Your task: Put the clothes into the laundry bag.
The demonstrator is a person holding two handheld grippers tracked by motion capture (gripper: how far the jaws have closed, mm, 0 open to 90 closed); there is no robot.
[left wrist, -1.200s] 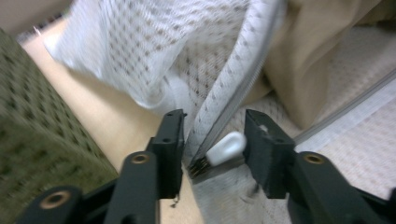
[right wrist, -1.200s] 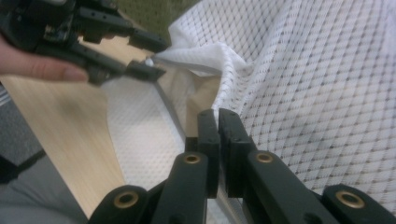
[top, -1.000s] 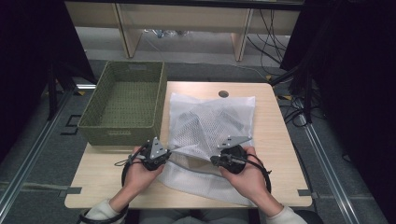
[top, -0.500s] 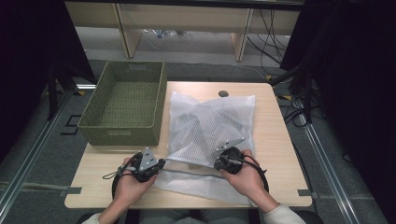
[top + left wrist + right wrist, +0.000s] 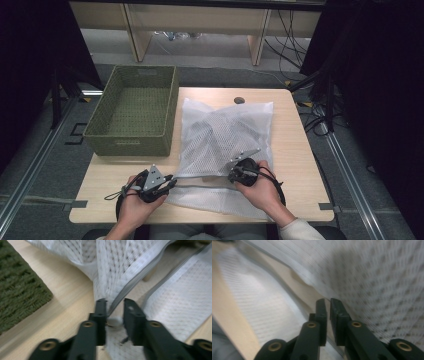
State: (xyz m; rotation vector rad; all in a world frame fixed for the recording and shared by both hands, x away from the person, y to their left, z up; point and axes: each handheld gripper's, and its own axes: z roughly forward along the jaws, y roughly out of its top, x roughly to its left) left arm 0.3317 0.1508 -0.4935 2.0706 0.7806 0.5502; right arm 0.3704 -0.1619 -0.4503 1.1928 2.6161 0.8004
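Lying flat on the tabletop (image 5: pixel 300 150), the white mesh bag (image 5: pixel 225 135) has its near edge between both just-opening tongs, left (image 5: pixel 170 183) narrowly apart, right (image 5: pixel 234 175) nearly together.

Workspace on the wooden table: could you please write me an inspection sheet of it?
Surface: light wooden table, flat.
Job's things: white mesh fabric bag lies crumpled across the table; woven green rectangular basket stands empty at its left.
Clutter: small dark round thing near the far edge.
Grippers: left gripper jaws have just been opening, the bag's grey edge between them; right gripper jaws have just been opening, narrow gap at the bag's edge, fabric between unclear.
Cables: black cable trails from the left gripper; floor cables behind.
Surroundings: wooden furniture legs beyond the table.
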